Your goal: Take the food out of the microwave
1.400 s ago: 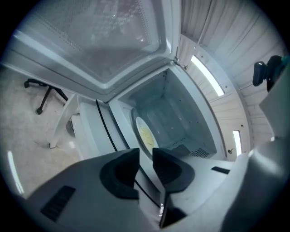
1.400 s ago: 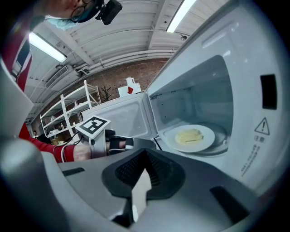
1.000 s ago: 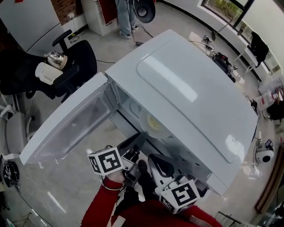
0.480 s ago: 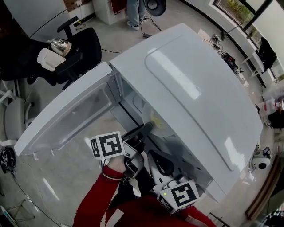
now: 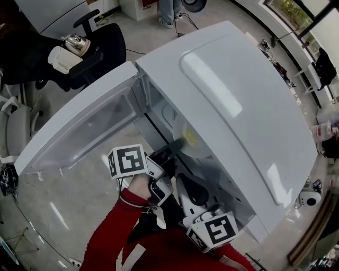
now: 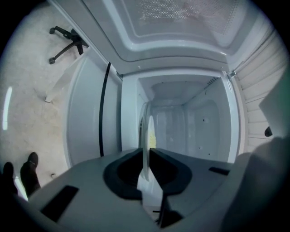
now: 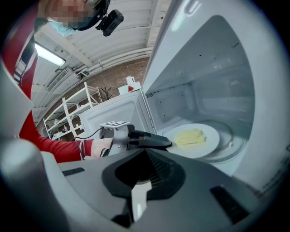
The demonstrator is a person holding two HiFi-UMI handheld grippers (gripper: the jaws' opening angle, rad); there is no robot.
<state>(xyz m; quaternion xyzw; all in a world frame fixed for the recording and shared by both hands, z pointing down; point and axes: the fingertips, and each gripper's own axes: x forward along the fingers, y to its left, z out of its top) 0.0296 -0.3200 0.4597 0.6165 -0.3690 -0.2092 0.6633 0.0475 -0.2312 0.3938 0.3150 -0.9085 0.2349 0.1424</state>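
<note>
While one white microwave (image 5: pixel 238 106) fills most of the head view, its single door (image 5: pixel 79 132) stands swung wide to the left, so the cavity lies open toward the person. Two chairs sit on the floor beyond the door: a black one (image 5: pixel 100 50) at upper left with one metal kettle (image 5: pixel 78 45) on its seat, and a grey one (image 5: pixel 13 137) at the left edge. One other person's legs (image 5: pixel 169 10) show at the top edge. Nearer the camera, one red sleeve (image 5: pixel 122 238) leads up to two grippers, each with one marker cube: the left cube (image 5: pixel 127 161) just outside the cavity mouth, the right cube (image 5: pixel 214 231) lower, near the microwave's front right corner. The left gripper (image 5: pixel 172 149) reaches into the cavity, and its two jaws are pinched on the near rim of the one plate (image 6: pixel 146 149), which its own view shows edge-on between them. The right gripper (image 5: pixel 186 185) hangs just outside the opening, beside the left one, with its jaws drawn together and nothing between them. The plate is white and round, and it rests on the one glass turntable (image 7: pixel 231 140) on the cavity floor. One flat yellow piece of food (image 7: pixel 190 136) lies near the plate's middle, inside the microwave and clear of the left gripper's tips.
</note>
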